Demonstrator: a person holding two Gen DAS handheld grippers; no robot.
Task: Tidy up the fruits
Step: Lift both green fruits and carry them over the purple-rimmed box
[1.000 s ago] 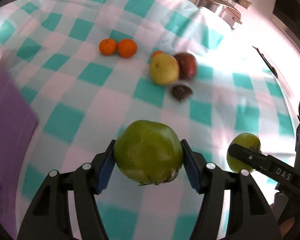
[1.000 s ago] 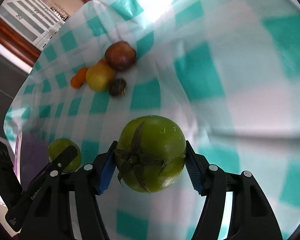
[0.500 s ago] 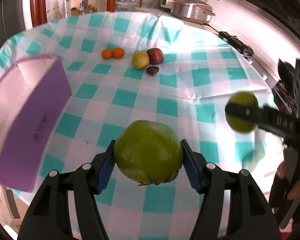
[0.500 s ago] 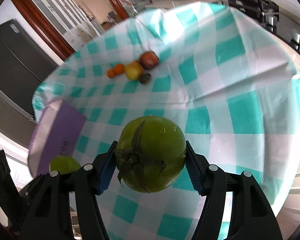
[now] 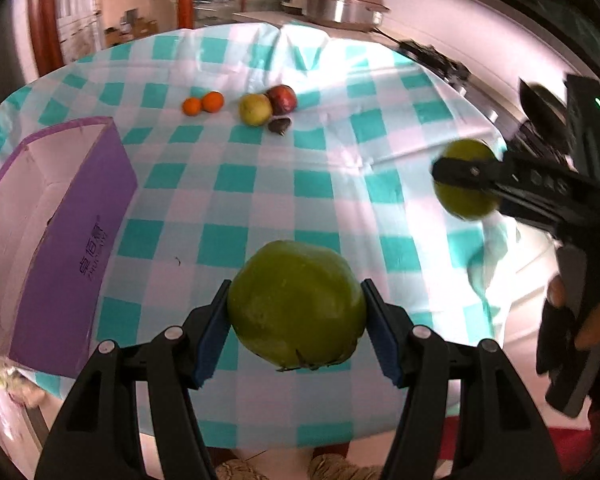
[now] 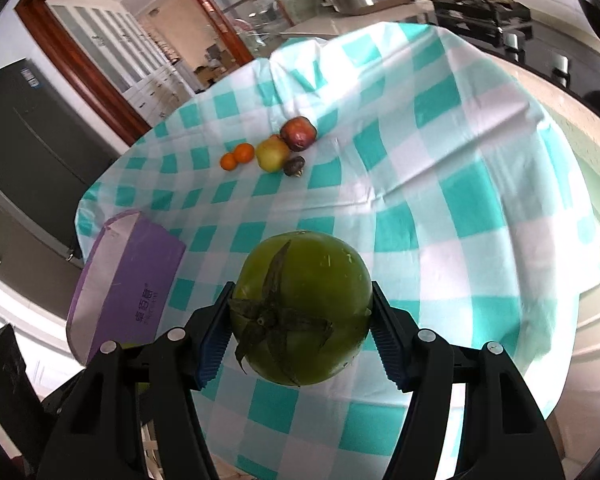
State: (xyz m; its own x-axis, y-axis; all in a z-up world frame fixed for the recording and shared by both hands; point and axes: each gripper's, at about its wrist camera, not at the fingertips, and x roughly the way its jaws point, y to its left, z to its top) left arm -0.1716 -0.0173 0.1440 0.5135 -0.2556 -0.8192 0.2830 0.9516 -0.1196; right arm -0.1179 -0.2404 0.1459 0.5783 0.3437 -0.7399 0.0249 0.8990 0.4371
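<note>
Each hand-held gripper pinches a green fruit above the near part of a counter covered by a teal-and-white checked cloth [image 5: 236, 184]. The left hand-held gripper [image 5: 296, 324] has its blue pads pressed on both sides of a smooth green fruit [image 5: 296, 304], held clear of the cloth. The right hand-held gripper [image 6: 300, 316] clamps a second green fruit [image 6: 304, 312] the same way, with its dark, dried calyx turned toward the camera. In the left wrist view that second fruit shows at the right edge, held in black jaws, with a person's fingers [image 5: 588, 324] on the handle below it. At the left of the counter lies an open purple box [image 5: 80, 240] with a pale inside and printed characters on its near wall. On the far side of the cloth, well apart from both held fruits, sits a small group: two oranges [image 5: 203, 103] touching each other, a yellow-green apple [image 5: 255, 109] just right of them, a dark red fruit [image 5: 283, 98] against the apple, and a small dark brown fruit [image 5: 279, 125] just in front of those two.
</note>
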